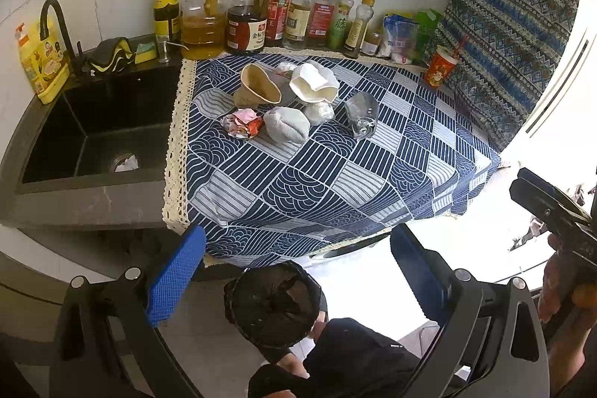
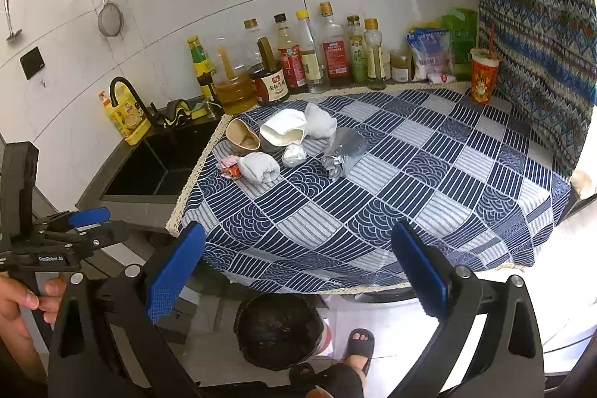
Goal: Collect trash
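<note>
On the far-left part of the blue patterned tablecloth (image 1: 335, 174), close to the sink (image 1: 93, 122), the trash lies in a loose cluster: a crushed tan paper cup (image 1: 257, 86) on its side, a crumpled white paper cup (image 1: 315, 84) just beside it, a red-and-pink wrapper (image 1: 242, 124), two wadded white tissues (image 1: 287, 124) and, a little apart to the right, a flattened clear plastic bottle (image 1: 361, 114). All of it looks light and already deformed — nothing here seems fragile, so a firm pinch should do no harm. The cups would likely take a grip best across a folded rim; the tissues are soft and should compress between the pads; the wrapper is thin and flat against the cloth, so it may need a low approach. The bottle looks the slipperiest piece, and its crumpled waist seems a better hold than its smooth shoulder.

Below the table's near edge, on the floor, stands a round bin lined with a black bag (image 1: 272, 308) — the probable destination.

Neither tool holds anything. The left gripper (image 1: 298, 271) has its blue-padded fingers spread wide, well short of the clutter; the right gripper (image 2: 298, 271) is equally wide and just as far back. A row of condiment bottles (image 1: 261, 10) lines the wall behind, and a red drink cup (image 1: 442, 66) with a straw stands apart at the far right.
</note>
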Tool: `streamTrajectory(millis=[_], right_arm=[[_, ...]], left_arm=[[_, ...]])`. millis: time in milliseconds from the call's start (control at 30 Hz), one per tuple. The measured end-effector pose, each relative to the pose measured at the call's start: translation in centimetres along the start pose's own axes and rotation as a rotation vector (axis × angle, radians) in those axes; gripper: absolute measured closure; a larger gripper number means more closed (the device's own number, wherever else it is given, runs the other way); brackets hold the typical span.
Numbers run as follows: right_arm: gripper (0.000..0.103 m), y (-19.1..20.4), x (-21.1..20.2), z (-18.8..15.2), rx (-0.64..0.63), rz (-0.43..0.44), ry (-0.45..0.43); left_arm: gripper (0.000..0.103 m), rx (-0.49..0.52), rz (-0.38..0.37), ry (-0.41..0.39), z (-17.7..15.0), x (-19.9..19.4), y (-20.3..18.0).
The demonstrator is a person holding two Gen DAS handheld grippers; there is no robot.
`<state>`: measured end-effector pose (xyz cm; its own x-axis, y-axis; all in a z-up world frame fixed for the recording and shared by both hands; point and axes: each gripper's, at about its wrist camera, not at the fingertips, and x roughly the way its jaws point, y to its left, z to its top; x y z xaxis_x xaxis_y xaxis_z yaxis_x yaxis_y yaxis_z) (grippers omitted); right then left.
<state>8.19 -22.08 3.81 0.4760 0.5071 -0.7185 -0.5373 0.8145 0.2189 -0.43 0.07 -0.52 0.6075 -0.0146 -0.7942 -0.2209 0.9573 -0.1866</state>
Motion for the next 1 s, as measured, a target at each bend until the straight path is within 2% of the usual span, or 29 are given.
streamTrajectory(millis=[1000], right_arm=[[0.004,2.1,-1.8,-0.6,-0.017,-0.005,-0.03]], left_arm=[[0.007,-0.031,-0.02,-0.036,-1.2,-2.0,1.5]])
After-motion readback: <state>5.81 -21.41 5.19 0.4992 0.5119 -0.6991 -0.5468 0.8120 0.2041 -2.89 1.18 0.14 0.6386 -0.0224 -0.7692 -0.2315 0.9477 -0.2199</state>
